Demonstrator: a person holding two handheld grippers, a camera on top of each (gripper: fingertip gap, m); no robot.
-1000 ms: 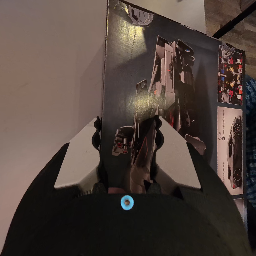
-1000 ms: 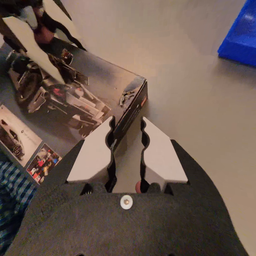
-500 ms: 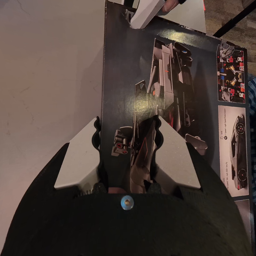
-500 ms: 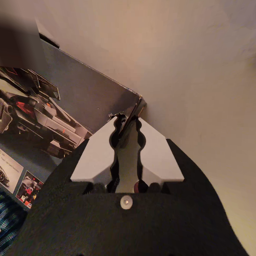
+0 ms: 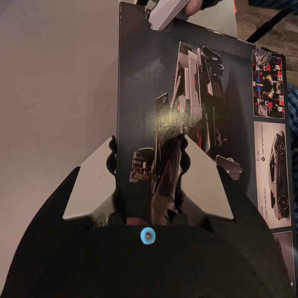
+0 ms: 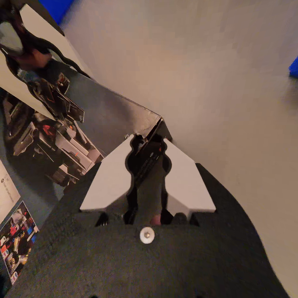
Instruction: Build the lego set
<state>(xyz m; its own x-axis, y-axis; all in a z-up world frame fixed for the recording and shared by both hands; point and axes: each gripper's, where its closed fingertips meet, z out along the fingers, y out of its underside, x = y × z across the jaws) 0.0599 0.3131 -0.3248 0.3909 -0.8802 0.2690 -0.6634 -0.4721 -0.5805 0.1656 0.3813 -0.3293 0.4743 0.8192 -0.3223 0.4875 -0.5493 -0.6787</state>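
The lego box point(image 5: 145, 80) is dark, with a picture of a grey car, and lies flat on the pale table point(image 5: 56, 80). My left gripper point(image 5: 148, 138) is open. Its left finger stands at the box's left edge and its right finger rests on the box's face. My right gripper point(image 6: 148, 137) is at the box's far corner point(image 6: 104, 109), where the cardboard is torn. It is shut on the black end flap point(image 6: 150, 154), which runs aslant between its fingers and stands away from the box. One right finger shows in the left wrist view point(image 5: 164, 16). The left gripper shows in the right wrist view point(image 6: 24, 67).
A blue object point(image 6: 294, 67) lies on the table at the far right, and another blue patch point(image 6: 54, 9) shows behind the left gripper. Beyond the table's far edge are a brown floor and a dark bar point(image 5: 274, 21). Blue checked cloth point(image 5: 294, 112) lies beside the box.
My right gripper moved in to the box's corner, shut on the end flap and has drawn it away from the box. My left gripper has stayed on the box.
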